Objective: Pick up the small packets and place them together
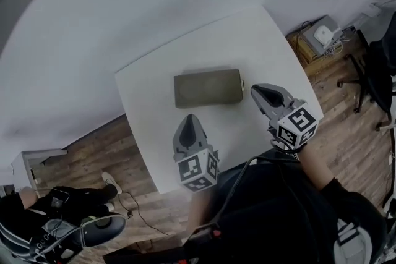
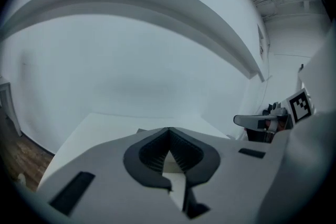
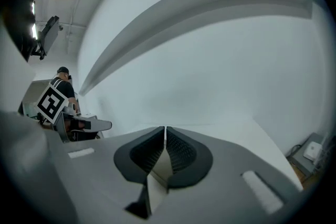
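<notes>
Packet, olive, whole in head view alone; left claw and right claw pressed together, empty.

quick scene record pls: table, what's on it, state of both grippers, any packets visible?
surface: white table on a wooden floor
on table: one flat olive-grey box, near the middle
small packets: none in view
left gripper: jaws together, nothing between them; over the table's near part, short of the box
right gripper: jaws together, nothing between them; by the box's right end
task status: nothing picked up yet
</notes>
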Available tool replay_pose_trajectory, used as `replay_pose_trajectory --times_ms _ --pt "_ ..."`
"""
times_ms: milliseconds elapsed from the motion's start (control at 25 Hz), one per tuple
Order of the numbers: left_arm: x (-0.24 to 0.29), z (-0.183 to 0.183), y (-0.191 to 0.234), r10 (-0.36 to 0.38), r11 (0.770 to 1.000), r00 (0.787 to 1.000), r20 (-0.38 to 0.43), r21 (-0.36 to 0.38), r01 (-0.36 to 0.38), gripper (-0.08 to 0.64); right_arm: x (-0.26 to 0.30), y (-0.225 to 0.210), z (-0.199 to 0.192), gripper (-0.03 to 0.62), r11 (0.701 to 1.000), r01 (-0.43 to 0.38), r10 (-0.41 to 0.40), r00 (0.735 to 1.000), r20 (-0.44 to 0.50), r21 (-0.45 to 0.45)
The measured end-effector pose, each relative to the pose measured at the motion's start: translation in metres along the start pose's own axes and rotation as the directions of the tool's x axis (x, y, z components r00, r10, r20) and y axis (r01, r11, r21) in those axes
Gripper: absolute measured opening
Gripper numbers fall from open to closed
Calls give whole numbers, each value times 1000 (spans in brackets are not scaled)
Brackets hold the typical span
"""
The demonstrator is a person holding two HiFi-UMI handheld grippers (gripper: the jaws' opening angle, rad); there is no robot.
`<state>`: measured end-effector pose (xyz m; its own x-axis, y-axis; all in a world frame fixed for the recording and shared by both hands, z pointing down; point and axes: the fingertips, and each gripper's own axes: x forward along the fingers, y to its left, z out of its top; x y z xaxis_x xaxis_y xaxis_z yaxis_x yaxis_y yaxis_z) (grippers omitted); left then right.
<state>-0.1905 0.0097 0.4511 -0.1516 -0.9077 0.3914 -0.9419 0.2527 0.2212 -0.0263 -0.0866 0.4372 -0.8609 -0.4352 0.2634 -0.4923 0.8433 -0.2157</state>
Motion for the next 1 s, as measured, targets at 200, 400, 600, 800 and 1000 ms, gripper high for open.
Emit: replay_pose_trajectory --times_ms 200,400,600,800,1000 --pt "25 -6 -20 -117 991 991 -63 53 121 -3 -18 -28 -14 2 991 131 -130 991 -14 17" --pt "41 -16 -37 -179 980 976 -120 67 188 -2 -25 -43 -32 7 984 174 -175 982 -68 -24" --pt "53 -22 -50 -186 975 971 -149 96 201 -3 -20 -49 -42 42 992 80 -93 985 -146 -95" --pt "61 -39 -49 -154 980 969 -195 96 175 -2 -4 -51 -62 96 977 -110 51 953 -299 -184" --pt "79 -65 -48 -144 981 949 -281 86 174 -2 21 -57 -97 165 902 -333 154 843 -516 -276"
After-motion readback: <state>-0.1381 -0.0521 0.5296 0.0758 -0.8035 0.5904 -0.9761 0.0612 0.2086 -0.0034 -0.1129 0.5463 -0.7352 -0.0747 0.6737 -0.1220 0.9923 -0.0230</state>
